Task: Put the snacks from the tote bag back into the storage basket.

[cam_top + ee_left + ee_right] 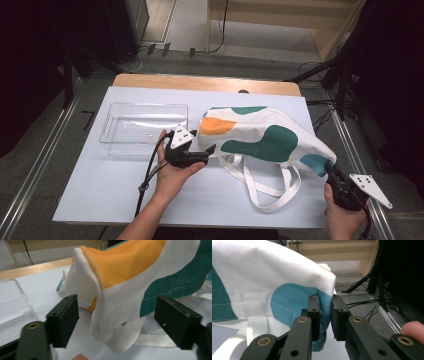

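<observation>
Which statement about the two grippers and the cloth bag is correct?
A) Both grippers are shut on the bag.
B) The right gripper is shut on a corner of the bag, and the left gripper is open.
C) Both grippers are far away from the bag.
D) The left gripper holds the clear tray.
B: the right gripper pinches the blue corner of the cloth bag between its jaws, while the left gripper has its jaws spread wide around the bag's other corner.
</observation>
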`<state>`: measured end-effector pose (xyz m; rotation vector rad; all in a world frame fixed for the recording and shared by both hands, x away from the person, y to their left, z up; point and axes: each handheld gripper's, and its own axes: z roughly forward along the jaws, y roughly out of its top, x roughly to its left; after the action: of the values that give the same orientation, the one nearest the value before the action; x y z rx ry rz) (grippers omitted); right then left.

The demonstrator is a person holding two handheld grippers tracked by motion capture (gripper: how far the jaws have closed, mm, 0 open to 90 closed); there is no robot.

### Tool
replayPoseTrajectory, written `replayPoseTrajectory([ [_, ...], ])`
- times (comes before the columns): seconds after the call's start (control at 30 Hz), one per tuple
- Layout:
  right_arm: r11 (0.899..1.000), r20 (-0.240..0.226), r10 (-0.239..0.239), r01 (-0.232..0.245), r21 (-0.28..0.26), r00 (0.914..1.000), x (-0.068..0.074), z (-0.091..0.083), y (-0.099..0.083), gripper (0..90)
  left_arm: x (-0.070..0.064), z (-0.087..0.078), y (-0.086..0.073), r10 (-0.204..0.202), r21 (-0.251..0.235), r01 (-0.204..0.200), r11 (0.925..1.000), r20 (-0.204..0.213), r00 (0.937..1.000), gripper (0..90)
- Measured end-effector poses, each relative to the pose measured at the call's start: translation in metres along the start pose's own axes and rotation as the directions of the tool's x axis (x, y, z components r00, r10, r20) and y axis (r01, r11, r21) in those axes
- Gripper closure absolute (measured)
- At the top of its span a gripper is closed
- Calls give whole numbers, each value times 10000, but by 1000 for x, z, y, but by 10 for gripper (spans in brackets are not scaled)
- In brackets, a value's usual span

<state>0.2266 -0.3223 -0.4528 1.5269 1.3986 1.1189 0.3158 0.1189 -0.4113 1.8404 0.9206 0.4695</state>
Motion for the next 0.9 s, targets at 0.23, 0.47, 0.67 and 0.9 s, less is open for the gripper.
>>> replayPoseTrajectory([
  [0.23,9995,-166,298,-300,-134,9994,0,-4,5,835,2,-11,5,-66,-412,93,9991,648,9979,877],
  [0.47,9957,-38,175,-178,-905,9998,2,-12,32,856,-10,-48,24,793,-1250,-600,9903,1555,9846,887],
  [0.67,9832,-61,341,-347,-1789,9994,6,-19,63,874,-14,-80,43,1184,-2292,-685,9710,2115,9702,888],
  [0.9,9840,-179,-269,233,-1768,9995,23,-3,83,882,10,-71,30,31,-1671,225,9857,1515,9885,885],
])
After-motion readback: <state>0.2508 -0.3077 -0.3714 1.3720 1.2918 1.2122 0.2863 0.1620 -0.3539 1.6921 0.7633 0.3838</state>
